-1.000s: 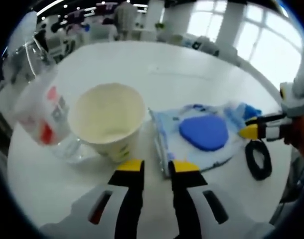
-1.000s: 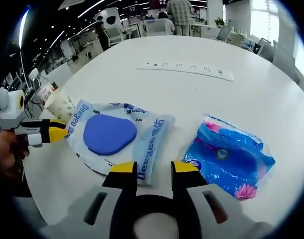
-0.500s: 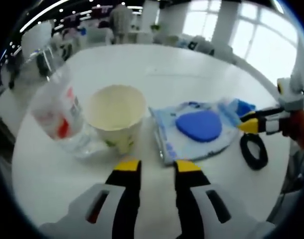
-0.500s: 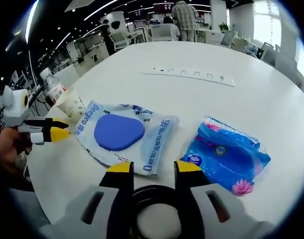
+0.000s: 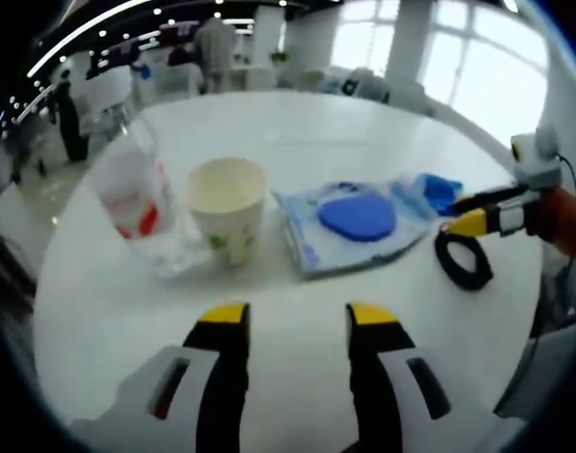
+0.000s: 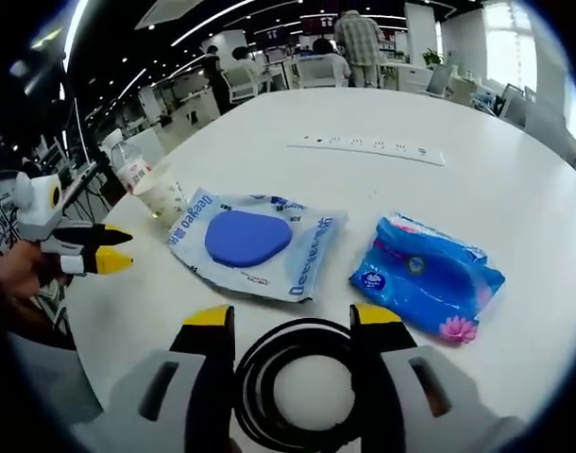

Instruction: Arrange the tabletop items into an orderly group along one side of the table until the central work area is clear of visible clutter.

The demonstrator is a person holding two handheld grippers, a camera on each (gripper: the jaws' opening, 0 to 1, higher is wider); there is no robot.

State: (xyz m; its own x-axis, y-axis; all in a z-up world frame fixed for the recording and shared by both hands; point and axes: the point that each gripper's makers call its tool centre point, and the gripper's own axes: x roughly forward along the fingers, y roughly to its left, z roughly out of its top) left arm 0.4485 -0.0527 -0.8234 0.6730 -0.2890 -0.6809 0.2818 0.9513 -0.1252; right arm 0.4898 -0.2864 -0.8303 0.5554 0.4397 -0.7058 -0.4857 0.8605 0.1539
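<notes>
Over the last second both grippers have been drawn back from the items. In the left gripper view the left gripper (image 5: 296, 316) is seen with its yellow-tipped jaws spread and nothing between them, above bare table, and the cream paper cup (image 5: 228, 206) and clear plastic bottle with a red label (image 5: 137, 203) now sit farther off than before. In the right gripper view the right gripper (image 6: 293, 326) is likewise parted wider than a moment ago. The coiled black cable ring (image 6: 296, 382) lies on the table between and below its jaws, and no grip on it can be confirmed.

The items are found in a rough row across the round white table (image 6: 477, 203): bottle, cup, the pale blue wipes pack with a dark blue lid (image 6: 255, 243), then the bright blue tissue packet with a pink flower (image 6: 425, 274). The row is judged loosely ordered but still central, so the clearing appears unfinished, and the cable ring seems the likely next item to be handled.

The bottle is blurred in the left gripper view and its cap cannot be made out. The tissue packet is partly hidden behind the wipes pack there. A white power strip (image 6: 368, 149) is seen further back; its cord cannot be traced.
</notes>
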